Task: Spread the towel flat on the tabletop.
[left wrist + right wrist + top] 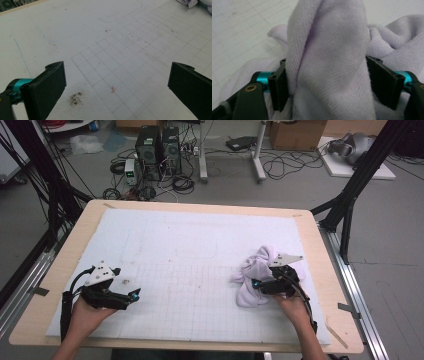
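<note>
A crumpled lavender towel [257, 267] lies on the right part of the white gridded mat [200, 235]. My right gripper [255, 284] is pushed into its near side. In the right gripper view a thick upright fold of the towel [329, 37] fills the gap of my right gripper [332, 82], with cloth bulging against both black pads. My left gripper [136, 295] rests low over the mat's near left, far from the towel. Seen through its own camera, my left gripper [117, 82] stands wide open over bare mat, and a corner of the towel [192, 2] shows at the top right.
The mat covers a wooden table [65, 270] with a narrow bare rim all round. A small dark smudge [75, 98] and a red fleck [113, 89] mark the mat by my left gripper. Computers [157, 150], cables and black frame legs [357, 180] stand on the floor beyond.
</note>
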{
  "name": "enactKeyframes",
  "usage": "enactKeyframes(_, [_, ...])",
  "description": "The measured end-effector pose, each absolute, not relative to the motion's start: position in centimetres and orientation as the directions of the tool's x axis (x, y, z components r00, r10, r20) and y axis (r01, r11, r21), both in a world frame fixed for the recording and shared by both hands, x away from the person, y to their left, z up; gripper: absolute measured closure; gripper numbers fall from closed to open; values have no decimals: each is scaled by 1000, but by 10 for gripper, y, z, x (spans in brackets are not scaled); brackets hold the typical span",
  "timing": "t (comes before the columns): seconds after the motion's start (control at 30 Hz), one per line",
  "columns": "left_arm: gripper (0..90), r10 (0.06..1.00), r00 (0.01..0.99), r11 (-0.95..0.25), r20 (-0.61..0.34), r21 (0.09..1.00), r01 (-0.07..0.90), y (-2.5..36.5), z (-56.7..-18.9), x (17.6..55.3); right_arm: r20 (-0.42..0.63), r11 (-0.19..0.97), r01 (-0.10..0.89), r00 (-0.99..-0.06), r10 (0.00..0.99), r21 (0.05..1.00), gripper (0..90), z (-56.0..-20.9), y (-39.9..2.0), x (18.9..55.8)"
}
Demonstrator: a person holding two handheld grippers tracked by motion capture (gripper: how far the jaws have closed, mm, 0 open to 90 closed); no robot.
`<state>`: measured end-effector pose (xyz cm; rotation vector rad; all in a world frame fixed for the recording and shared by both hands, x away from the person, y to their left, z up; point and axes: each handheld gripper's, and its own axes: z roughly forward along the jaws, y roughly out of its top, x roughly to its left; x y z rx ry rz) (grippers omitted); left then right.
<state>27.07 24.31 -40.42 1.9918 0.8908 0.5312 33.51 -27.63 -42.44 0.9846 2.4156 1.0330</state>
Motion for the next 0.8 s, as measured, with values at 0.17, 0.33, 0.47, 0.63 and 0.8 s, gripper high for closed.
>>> enactKeyframes(0.17, [21,756,653,-373,33,843,389,241,-406,269,-17,491,471,-709,705,732,435,-424,-279,337])
enactKeyframes(0.33, [22,758,652,-370,29,842,392,241,-406,271,-8,506,473,-725,689,722,610,-420,-275,336])
enactKeyframes(0.47, [23,758,651,-371,27,840,397,240,-408,273,14,502,483,-730,683,718,636,-412,-275,336])
enactKeyframes(0.63, [23,760,649,-369,27,840,398,241,-408,273,21,498,458,-751,660,736,640,-393,-266,335])
enactKeyframes(0.8, [23,764,645,-358,24,847,392,243,-406,273,49,459,444,-758,650,770,640,-364,-254,337])
